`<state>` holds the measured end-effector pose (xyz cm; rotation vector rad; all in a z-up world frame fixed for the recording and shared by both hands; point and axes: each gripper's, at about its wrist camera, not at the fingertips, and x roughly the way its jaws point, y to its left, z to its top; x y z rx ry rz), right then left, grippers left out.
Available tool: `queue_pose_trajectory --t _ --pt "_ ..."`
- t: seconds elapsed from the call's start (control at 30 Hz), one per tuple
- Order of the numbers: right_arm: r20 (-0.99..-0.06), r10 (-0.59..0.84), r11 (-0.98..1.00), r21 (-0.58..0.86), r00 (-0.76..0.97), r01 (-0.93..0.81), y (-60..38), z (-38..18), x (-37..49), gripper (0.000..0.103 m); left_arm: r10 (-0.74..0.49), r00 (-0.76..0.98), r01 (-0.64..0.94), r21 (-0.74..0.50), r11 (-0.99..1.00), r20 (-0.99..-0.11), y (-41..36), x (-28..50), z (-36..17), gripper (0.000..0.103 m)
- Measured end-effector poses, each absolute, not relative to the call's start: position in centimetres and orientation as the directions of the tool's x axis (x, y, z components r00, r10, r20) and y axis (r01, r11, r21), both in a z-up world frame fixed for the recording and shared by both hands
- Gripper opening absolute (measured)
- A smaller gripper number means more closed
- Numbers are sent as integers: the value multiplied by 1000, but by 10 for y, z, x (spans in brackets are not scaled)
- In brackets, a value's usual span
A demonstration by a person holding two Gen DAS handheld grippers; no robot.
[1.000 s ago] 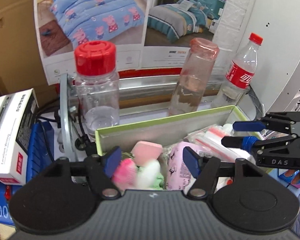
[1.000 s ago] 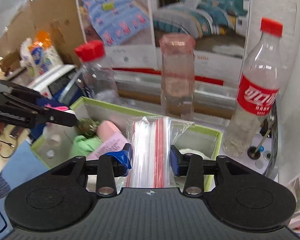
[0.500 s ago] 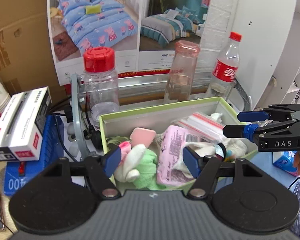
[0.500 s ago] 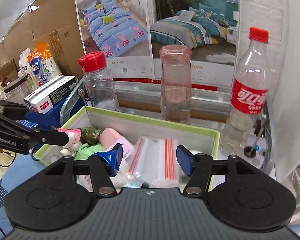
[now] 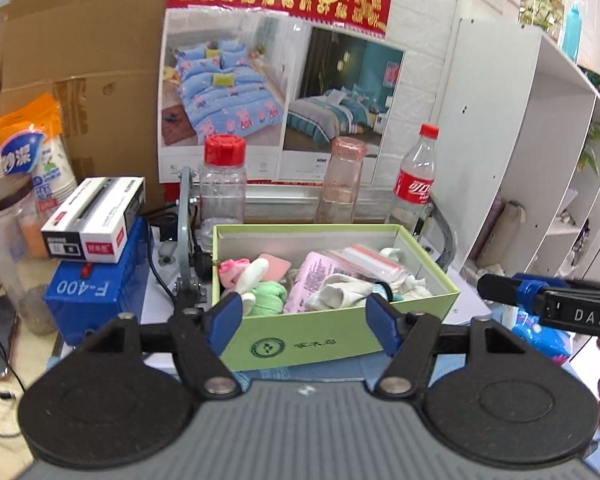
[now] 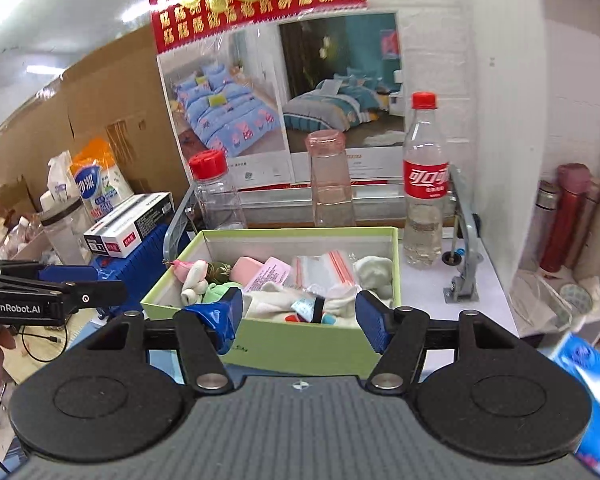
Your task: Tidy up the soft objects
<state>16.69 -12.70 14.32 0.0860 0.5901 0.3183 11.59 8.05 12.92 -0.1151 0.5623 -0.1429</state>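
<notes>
Hovering: both grippers hang in front of the green box [image 5: 332, 340], short of its near wall, neither touching anything.
Left gripper: left gripper [image 5: 304, 318], jaws spread wide with nothing between them; the box's near wall shows through the gap.
Right gripper: right gripper [image 6: 298, 320], jaws likewise released and holding nothing; a loose scrap of blue tape hangs from its left pad.
Soft objects: all lie inside the box, namely a pink-and-white plush toy [image 5: 244, 274], a green cloth [image 5: 270, 296], a pink tissue pack [image 5: 314, 278], white socks [image 5: 346, 292] and a zip bag [image 5: 366, 258] with red stripes.
Key relation: the box lies straight ahead of and below both sets of jaws, its long axis running left to right across their line of approach. By my reading the left gripper is nearer the plush and green cloth at the left end, the right gripper nearer the socks and zip bag at the right end.
Stage: the task looks nearly or fully done, since no soft item shows outside the box.
Surface: a cluttered counter [image 6: 428, 280]; a blue mat lies under the box front.
Room: a red-capped jar [image 5: 223, 188], a pink tumbler [image 5: 340, 180] and a cola bottle [image 5: 416, 176] stand behind the box before a bedding poster [image 5: 276, 92]; a white shelf unit stands at the right.
</notes>
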Motion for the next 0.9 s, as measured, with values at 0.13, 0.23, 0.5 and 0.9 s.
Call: queue_pose_trajectory --t 0.13,0.23,0.5,0.9 --pt "-487 254 959 239 835 -153 -124 137 134 49 -126 857 90 -96 991 -499 66 89 124 70" --pt "-477 229 953 287 849 -96 -122 127 114 49 -103 866 50 -120 991 -490 62 70 113 70" --pt "-390 107 963 270 915 2 -114 101 57 50 -38 861 -43 -147 988 -507 52 35 77 70" --pt "-445 12 970 222 895 97 -132 71 28 50 1 832 -105 -157 982 -554 60 11 44 70"
